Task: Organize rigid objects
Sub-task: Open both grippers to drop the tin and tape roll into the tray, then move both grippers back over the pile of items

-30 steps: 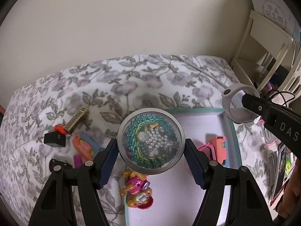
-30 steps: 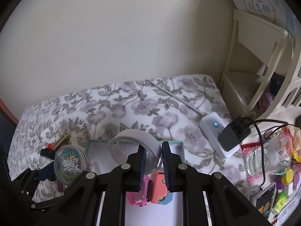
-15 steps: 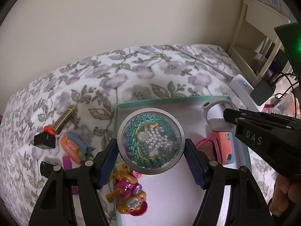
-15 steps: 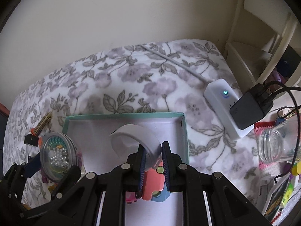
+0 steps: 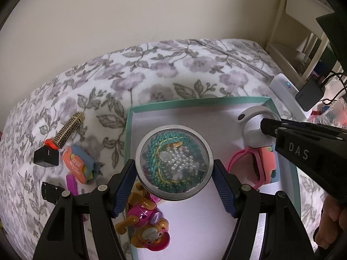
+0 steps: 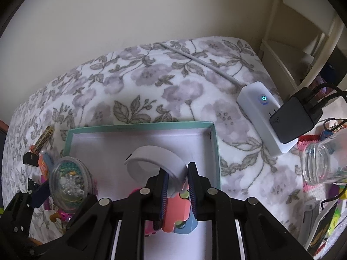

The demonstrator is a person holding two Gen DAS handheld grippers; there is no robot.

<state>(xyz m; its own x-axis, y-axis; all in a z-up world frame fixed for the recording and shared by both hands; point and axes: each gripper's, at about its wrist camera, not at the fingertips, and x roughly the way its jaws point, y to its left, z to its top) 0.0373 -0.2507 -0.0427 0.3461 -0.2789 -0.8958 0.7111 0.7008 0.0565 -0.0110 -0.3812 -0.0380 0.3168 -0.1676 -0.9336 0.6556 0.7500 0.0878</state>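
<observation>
1. Both grippers have come down toward the teal-rimmed box since the earlier frames; the white band, then above the box's far right corner, now sits low inside that corner, and the round bead tin is nearer the box floor.

2. Left wrist view: the left gripper (image 5: 174, 173) has its jaws spread moderately wide, the blue pads pressed on either side of the round bead tin (image 5: 173, 162), a clear-lidded tin of teal beads and pearls. It hangs over the white floor of the box (image 5: 128, 130). A pink and orange toy figure (image 5: 145, 227) lies at the box's near left edge. The right gripper (image 5: 263, 124) reaches in from the right, its tip on the white band (image 5: 253, 119); under it lie a pink strap (image 5: 238, 160) and a coral block (image 5: 265, 164). Left of the box, on the floral bed cover (image 5: 151, 69), lie a gold patterned stick (image 5: 68, 129), a black cube (image 5: 46, 157) and an orange and blue block (image 5: 78, 162).

3. Right wrist view: the right gripper (image 6: 177, 173) is nearly closed, its pads clamping the white band (image 6: 151, 156) by its near side, over the box's (image 6: 214, 151) right part. The bead tin (image 6: 70, 182) shows at lower left in the left gripper (image 6: 65, 191). A white power strip (image 6: 258, 108) with a black charger (image 6: 295, 119) and a glass jar (image 6: 321, 164) lie to the right of the box.
</observation>
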